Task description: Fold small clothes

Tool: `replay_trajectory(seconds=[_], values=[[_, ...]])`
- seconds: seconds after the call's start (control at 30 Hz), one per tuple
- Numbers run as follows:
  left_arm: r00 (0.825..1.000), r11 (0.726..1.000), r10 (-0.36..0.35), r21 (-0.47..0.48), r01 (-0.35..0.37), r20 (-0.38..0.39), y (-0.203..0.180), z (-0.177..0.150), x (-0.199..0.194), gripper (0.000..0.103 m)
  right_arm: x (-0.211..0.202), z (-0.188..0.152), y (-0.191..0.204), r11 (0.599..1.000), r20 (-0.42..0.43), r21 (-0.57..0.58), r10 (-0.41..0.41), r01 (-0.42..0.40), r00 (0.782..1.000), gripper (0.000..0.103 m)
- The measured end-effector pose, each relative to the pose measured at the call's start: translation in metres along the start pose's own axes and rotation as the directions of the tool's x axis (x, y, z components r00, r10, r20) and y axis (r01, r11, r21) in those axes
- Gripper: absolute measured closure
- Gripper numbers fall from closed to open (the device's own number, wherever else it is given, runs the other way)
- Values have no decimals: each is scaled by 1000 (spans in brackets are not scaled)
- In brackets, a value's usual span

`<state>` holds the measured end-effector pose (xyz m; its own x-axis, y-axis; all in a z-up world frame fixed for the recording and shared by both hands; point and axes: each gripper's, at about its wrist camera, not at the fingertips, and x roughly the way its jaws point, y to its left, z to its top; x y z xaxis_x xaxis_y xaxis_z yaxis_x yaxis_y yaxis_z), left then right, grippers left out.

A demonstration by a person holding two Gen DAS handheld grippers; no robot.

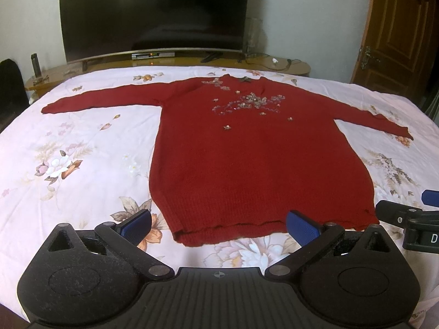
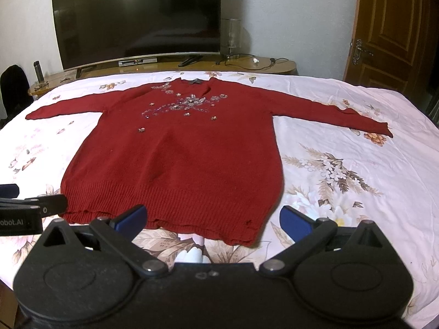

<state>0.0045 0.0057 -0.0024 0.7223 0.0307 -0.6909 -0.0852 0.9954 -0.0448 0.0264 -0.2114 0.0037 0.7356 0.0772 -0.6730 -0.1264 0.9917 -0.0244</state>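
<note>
Red sweater (image 1: 252, 148) flat, hem just ahead of left gripper (image 1: 219, 227) and right gripper (image 2: 214, 220); both jaws apart, empty.

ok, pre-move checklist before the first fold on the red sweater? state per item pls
1. Left gripper open and holding nothing: ok.
2. Right gripper open and holding nothing: ok.
3. Red sweater spread flat, front up, on the floral bedsheet: ok.
4. Both sleeves out to the sides, left sleeve and right sleeve: ok.
5. Hem lies near both grippers, a little wavy: ok, reachable by the look of it.
6. Beaded decoration on the chest could snag in a fold: cannot tell.
</note>
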Motion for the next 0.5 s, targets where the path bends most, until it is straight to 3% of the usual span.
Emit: replay_trajectory(seconds=[0.5], values=[[1000, 1000, 2, 1, -2, -4, -1, -2, 1, 0, 1, -2, -1, 1000, -4, 2, -2, 2, 1000, 0]])
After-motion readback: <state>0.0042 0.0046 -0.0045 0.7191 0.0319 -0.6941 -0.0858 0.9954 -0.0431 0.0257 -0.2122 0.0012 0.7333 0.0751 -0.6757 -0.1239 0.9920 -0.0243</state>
